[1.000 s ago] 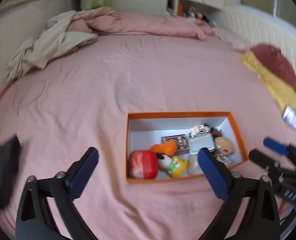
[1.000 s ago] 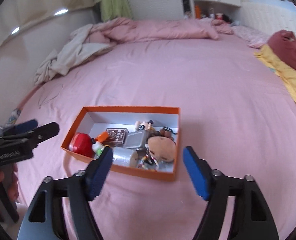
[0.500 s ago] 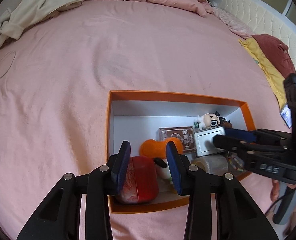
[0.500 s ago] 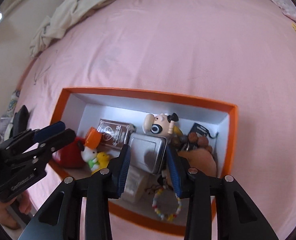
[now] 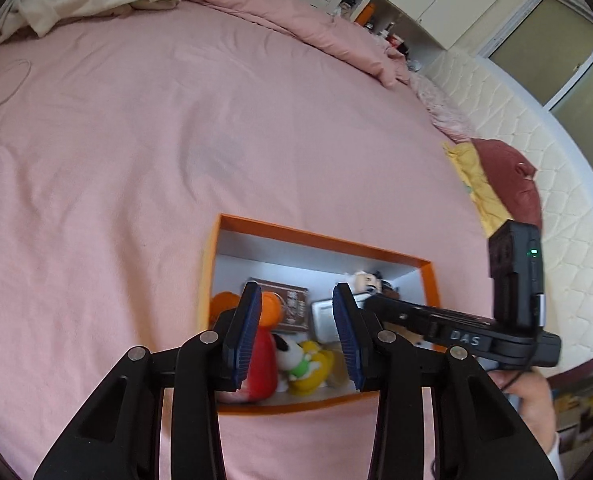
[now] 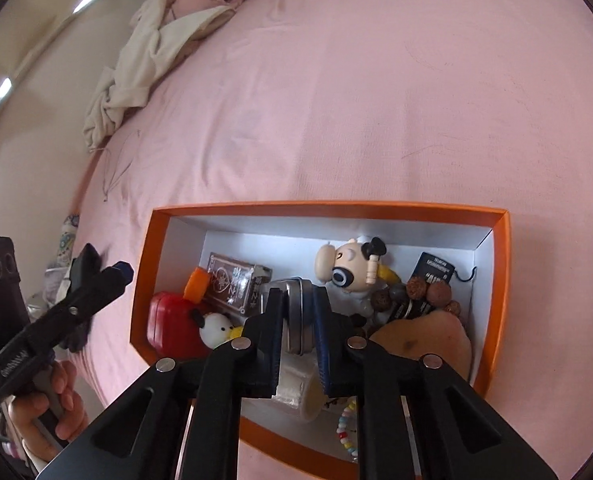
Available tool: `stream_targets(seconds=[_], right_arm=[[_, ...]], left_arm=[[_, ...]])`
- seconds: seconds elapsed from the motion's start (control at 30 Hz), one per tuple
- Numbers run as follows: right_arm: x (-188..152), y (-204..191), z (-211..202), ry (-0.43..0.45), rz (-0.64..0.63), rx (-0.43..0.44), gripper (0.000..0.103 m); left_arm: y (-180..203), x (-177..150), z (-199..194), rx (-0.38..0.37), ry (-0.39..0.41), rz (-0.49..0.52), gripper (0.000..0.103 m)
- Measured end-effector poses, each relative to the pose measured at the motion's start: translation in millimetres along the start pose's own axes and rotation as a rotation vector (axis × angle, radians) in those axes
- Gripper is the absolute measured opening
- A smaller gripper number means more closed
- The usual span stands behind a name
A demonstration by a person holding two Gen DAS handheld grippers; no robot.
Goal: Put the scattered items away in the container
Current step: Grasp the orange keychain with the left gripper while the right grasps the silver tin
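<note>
The silver tin (image 6: 296, 312) sits in the middle of the orange box (image 6: 500, 280), which rests on the pink bed (image 6: 376, 100). The tin looks rigid, light and smooth-sided, so prob. slippery; best taken across its flat faces, as here. The right hand-held gripper (image 6: 298, 332) has its blue pads closed on the tin, one each side.

Around it in the box: brown card box (image 6: 232, 280) and red case (image 6: 168, 324) w/ the duck toy (image 6: 216, 328) to the left, white figurine (image 6: 348, 268) behind, beads (image 6: 428, 292) and a tan plush (image 6: 428, 340) to the right, tape roll (image 6: 300, 392) nearer the camera. All small, light; the figurine looks the most fragile.

The left hand-held gripper (image 5: 296, 332) is part-open over the box's left end, framing the duck toy and red case w/o pressing on either.

Vs a second ago: both hand-held grippers were wide open, back from the box. They've since dropped in close and narrowed; half a sec ago the right one's pads still straddled the tin w/ a gap, now that gap is gone. Box contents look unmoved.
</note>
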State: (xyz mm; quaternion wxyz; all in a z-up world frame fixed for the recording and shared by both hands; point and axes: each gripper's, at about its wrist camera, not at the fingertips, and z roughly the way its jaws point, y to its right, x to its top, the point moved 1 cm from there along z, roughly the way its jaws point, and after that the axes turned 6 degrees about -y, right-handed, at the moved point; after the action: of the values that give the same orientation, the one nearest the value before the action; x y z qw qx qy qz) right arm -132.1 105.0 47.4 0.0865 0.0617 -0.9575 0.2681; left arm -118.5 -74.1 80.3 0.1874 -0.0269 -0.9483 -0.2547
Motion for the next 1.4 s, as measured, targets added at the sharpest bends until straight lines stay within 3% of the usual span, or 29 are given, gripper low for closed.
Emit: stream_targets(seconds=[0.07,0.17,0.3,0.63,0.67,0.7,0.73,0.83,0.97,1.07,1.23,1.37,1.4], right_arm=[[-1.3,-8.5,0.1,0.002,-0.018,-0.003,0.014],[-1.7,-8.8,-6.6,0.02,-0.015,-0.005,0.014],[-4.7,-1.7,-11.2,0.044,0.004,-0.052,0.014],[-4.8,13.4,-25.3,0.072,0.044,-0.049,0.014],[-5.0,13.0,-24.7,0.072,0.041,-0.048,0.014],[-5.4,12.4,-24.0,0.071,0.038,-0.048,0.014],[-6.1,12.5,-23.6,0.072,0.038,-0.047,0.014],[-7.8,13.7,-26.2,0.085,0.043,-0.037,0.014],[-12.0,13.8,-37.4,0.133,0.044,-0.009,0.014],[-17.0,9.6,-51.2,0.185,0.026,0.033,0.014],[-36.0,-0.2,-71.6,0.254,-0.021,0.123,0.014],[-64.7,-3.2,-72.4,0.228,-0.023,0.193,0.014],[-72.9,-4.5,-71.2,0.214,-0.02,0.213,0.014]], left_arm=[[5.2,-1.4,5.9,0.031,-0.04,0.018,0.039],[15.8,-5.0,24.4,0.205,-0.11,0.092,0.038],[21.6,-4.8,34.9,0.369,-0.119,0.177,0.045],[25.8,3.9,71.5,0.467,-0.199,0.272,0.048],[29.3,9.6,79.0,0.466,-0.207,0.274,0.045],[28.0,11.8,81.8,0.485,-0.203,0.277,0.034],[26.1,14.1,81.3,0.494,-0.191,0.266,0.034],[19.1,19.0,68.5,0.443,-0.147,0.195,0.024],[15.9,24.6,34.2,0.318,-0.057,0.128,0.024],[20.8,11.2,8.2,0.215,0.001,0.117,0.024],[25.4,-24.8,-18.4,0.115,0.006,0.13,0.017],[21.3,-47.2,-34.1,-0.096,-0.013,0.061,0.017],[21.8,-50.2,-33.3,-0.107,-0.032,0.054,0.017]])
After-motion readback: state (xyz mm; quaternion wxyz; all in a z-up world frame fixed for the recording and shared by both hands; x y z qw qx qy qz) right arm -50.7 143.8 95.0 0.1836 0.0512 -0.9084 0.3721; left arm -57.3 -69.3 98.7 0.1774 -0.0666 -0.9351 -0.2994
